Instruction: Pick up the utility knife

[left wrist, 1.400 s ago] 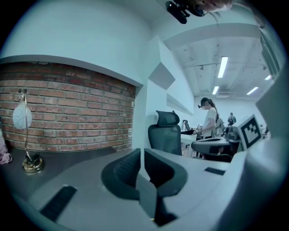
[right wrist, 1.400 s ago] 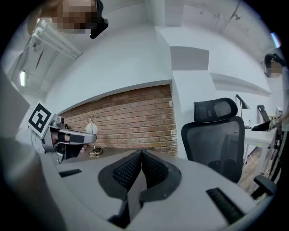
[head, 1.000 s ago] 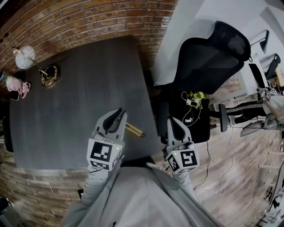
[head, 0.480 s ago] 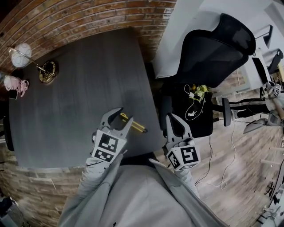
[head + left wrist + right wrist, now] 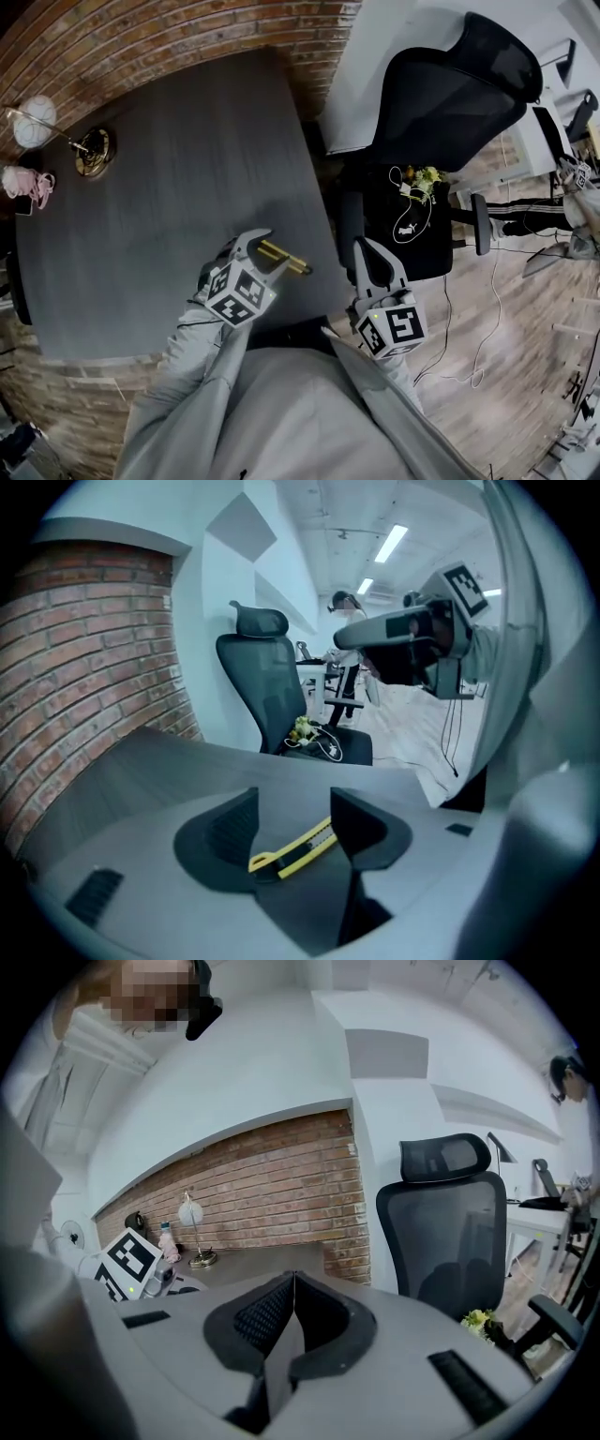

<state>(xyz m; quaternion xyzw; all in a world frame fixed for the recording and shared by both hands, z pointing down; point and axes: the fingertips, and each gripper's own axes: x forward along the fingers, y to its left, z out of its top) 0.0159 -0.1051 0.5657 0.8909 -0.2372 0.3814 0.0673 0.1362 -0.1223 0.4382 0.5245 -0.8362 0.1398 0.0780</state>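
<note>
The utility knife (image 5: 283,258), yellow and black, lies flat on the dark grey table (image 5: 169,187) near its right front corner. My left gripper (image 5: 257,247) points steeply down over it. In the left gripper view the knife (image 5: 292,848) sits between the two dark fingers (image 5: 230,827). The jaws are opening and their pads stand apart from the knife. My right gripper (image 5: 368,251) hangs off the table's right edge, in front of the chair. Its jaws (image 5: 292,1288) are shut with nothing in them.
A brass desk lamp (image 5: 91,150) with a white globe and a pink item (image 5: 28,181) stand at the table's far left. A black office chair (image 5: 450,103) with a cable and flowers on its seat stands right of the table. A brick wall lies behind.
My left gripper has dropped toward the table and tipped downward, and its jaws have gone from shut to open around the knife. The right gripper has hardly moved.
</note>
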